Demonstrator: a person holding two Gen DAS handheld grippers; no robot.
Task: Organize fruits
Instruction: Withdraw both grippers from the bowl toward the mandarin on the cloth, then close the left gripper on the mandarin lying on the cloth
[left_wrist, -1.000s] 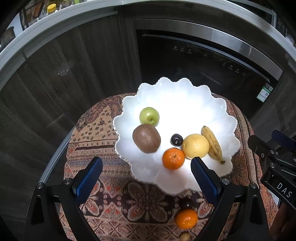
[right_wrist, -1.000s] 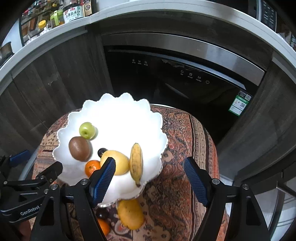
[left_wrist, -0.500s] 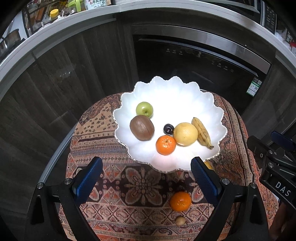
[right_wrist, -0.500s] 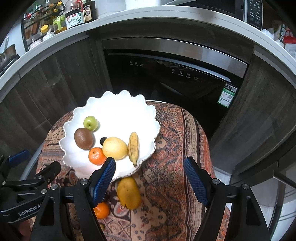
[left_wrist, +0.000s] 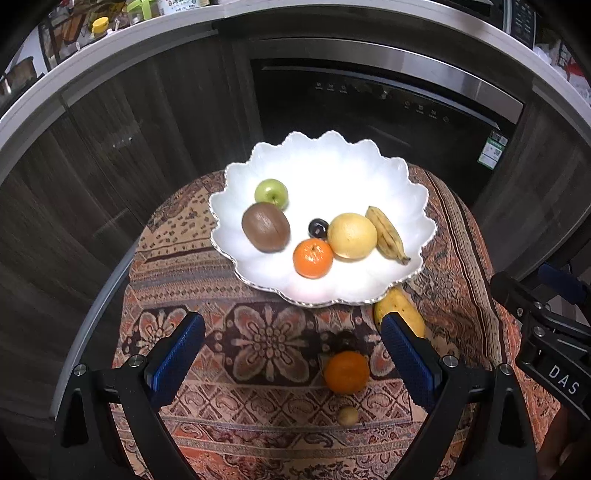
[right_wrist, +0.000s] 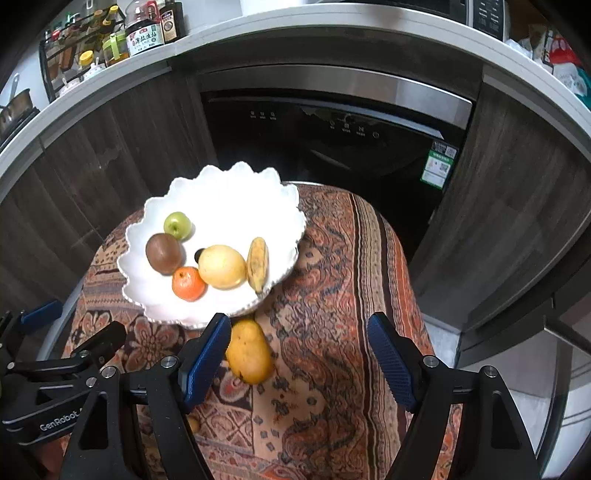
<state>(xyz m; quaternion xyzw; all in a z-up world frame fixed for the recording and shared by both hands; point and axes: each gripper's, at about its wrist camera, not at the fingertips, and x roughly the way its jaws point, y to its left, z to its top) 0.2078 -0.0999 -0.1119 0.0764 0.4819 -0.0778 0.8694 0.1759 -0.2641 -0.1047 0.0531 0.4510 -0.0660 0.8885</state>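
Note:
A white scalloped bowl (left_wrist: 332, 162) (right_wrist: 229, 192) sits on a patterned cloth. It holds a green apple (left_wrist: 271, 191), a kiwi (left_wrist: 265, 227), a dark plum (left_wrist: 318, 227), a mandarin (left_wrist: 313, 257), a yellow lemon-like fruit (left_wrist: 351, 235) and a small banana (left_wrist: 386, 233). On the cloth in front of the bowl lie a mango (right_wrist: 248, 350) (left_wrist: 397, 310), an orange (left_wrist: 346, 371), a dark fruit (left_wrist: 345, 338) and a small tan fruit (left_wrist: 348, 416). My left gripper (left_wrist: 291, 360) is open and empty above the cloth. My right gripper (right_wrist: 299, 360) is open and empty, right of the mango.
The cloth (right_wrist: 332, 295) covers a small round table. Behind it stand dark wood cabinets and a black dishwasher (right_wrist: 332, 125). A counter above carries bottles and jars (right_wrist: 144, 33). The floor drops away at the right of the table.
Both grippers have pulled back and up from the bowl. The bowl looks smaller, and the loose fruit on the cloth has come into fuller view. Both stay open.

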